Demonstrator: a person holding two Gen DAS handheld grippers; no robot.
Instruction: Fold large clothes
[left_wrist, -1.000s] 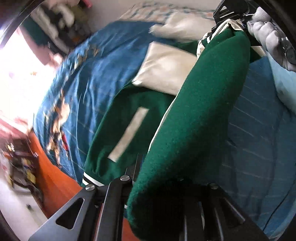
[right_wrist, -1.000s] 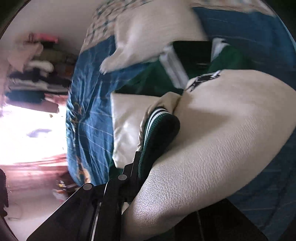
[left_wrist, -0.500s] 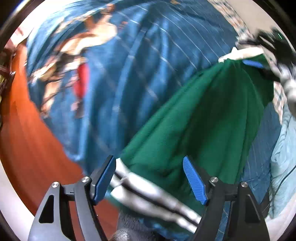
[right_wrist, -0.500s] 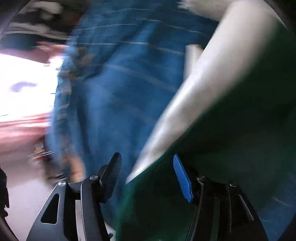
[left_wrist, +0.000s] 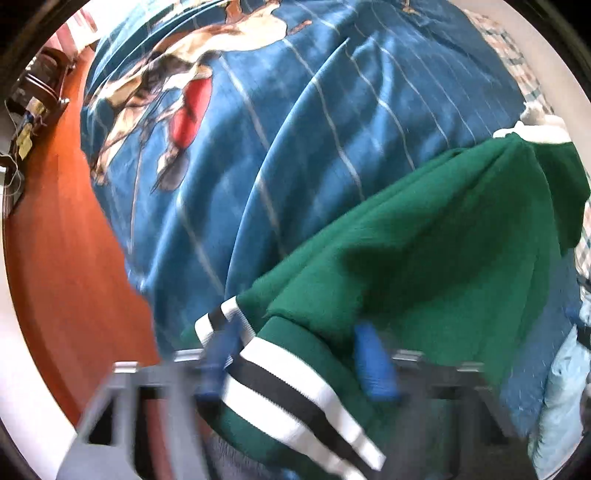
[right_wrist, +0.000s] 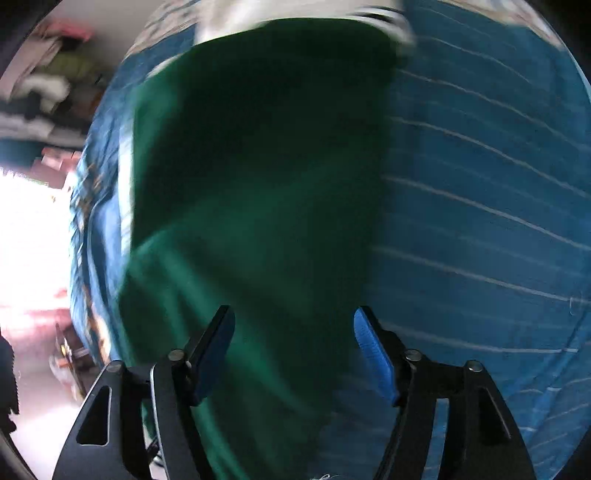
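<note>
Jacket (left_wrist: 424, 258) lies under both spread tools (right_wrist: 293, 332).

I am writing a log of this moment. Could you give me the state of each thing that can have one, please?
Green jacket: lying on the bed, creased, striped hem toward the left camera, not gripped.
Left claw: open, over the striped hem.
Right claw: open, over the green cloth.
Blue blanket: spread on the bed, wrinkled.
</note>
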